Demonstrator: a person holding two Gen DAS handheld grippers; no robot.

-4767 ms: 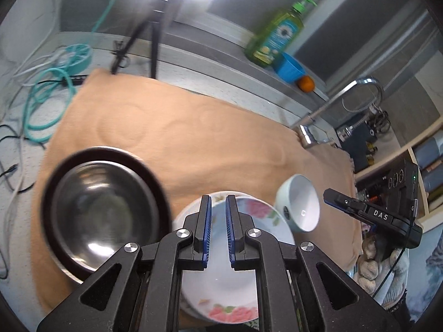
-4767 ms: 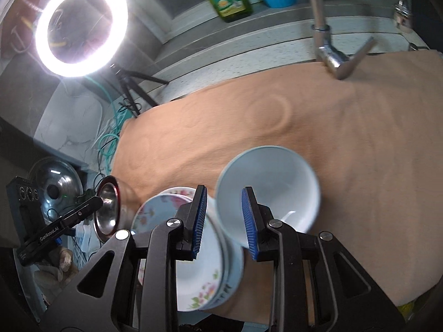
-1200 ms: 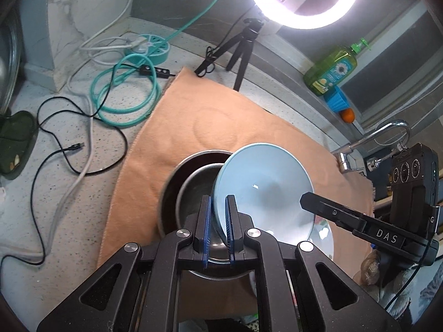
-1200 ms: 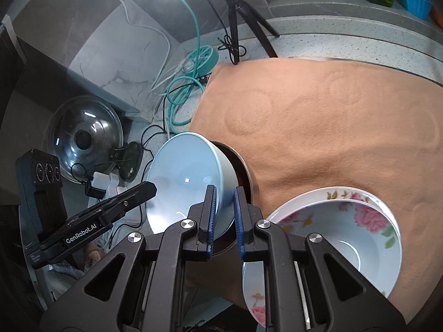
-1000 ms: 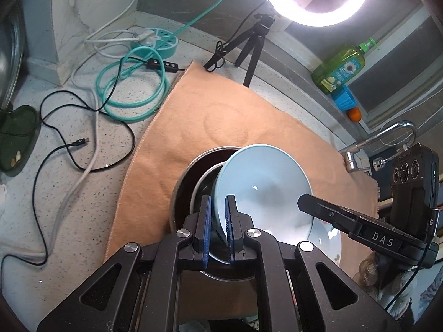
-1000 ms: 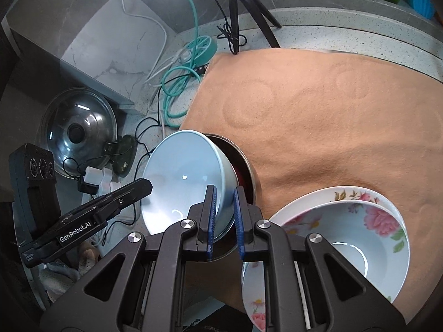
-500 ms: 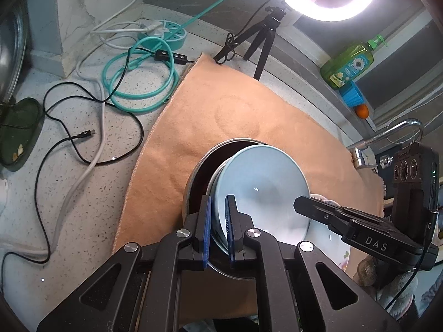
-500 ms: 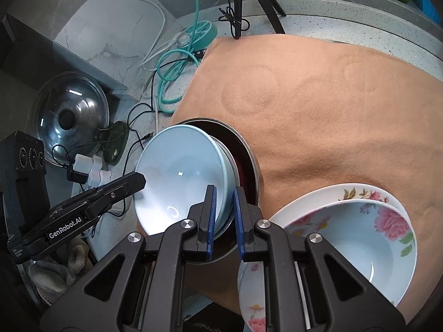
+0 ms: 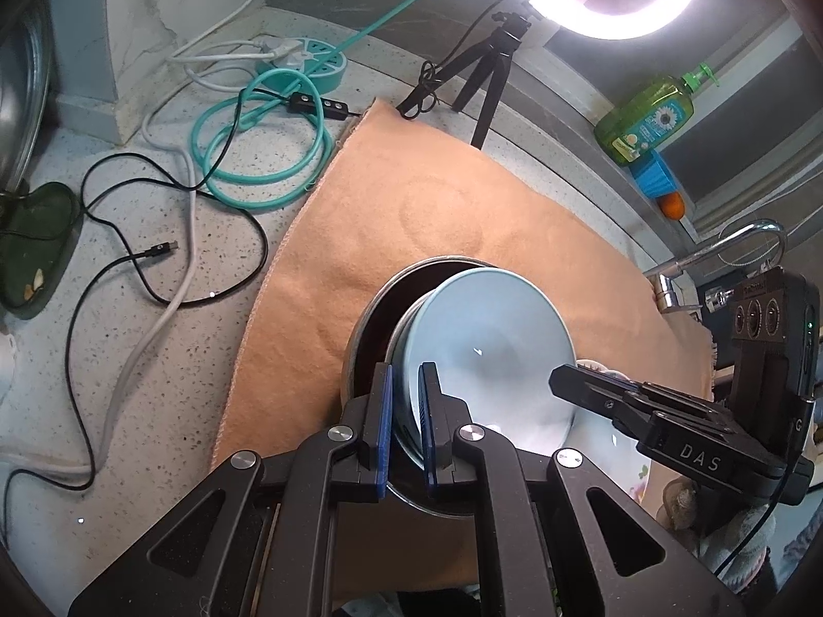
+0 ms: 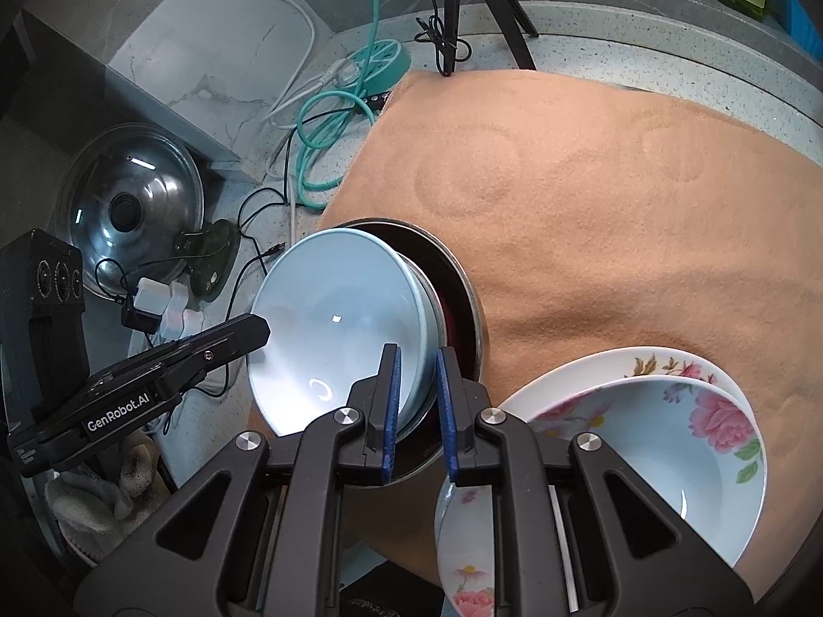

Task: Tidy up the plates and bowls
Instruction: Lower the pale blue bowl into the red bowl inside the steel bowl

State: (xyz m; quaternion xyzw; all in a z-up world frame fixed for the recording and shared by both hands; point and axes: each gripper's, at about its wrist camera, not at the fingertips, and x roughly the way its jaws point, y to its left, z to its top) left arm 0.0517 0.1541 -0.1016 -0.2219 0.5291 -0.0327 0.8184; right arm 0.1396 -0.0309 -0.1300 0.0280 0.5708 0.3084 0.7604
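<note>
A pale blue bowl (image 9: 488,339) sits nested in a steel bowl (image 9: 375,308) on the orange mat (image 9: 411,216). It also shows in the right wrist view (image 10: 339,319), inside the steel bowl (image 10: 458,298). My left gripper (image 9: 405,416) has its jaws slightly apart around the bowls' near rim. My right gripper (image 10: 416,401) straddles the opposite rim with a wider gap, pads off the rim. A stack of floral plates with a floral bowl (image 10: 658,442) stands to the right.
Cables (image 9: 170,205) and a teal hose (image 9: 262,154) lie on the counter left of the mat. A ring light tripod (image 9: 488,72), soap bottle (image 9: 648,118), small blue cup (image 9: 656,175) and tap (image 9: 720,252) stand behind. A pot lid (image 10: 128,211) leans at far left.
The blue bowl has come down from a tilt into the steel bowl. Both grippers' jaws have parted from its rim, the right one more.
</note>
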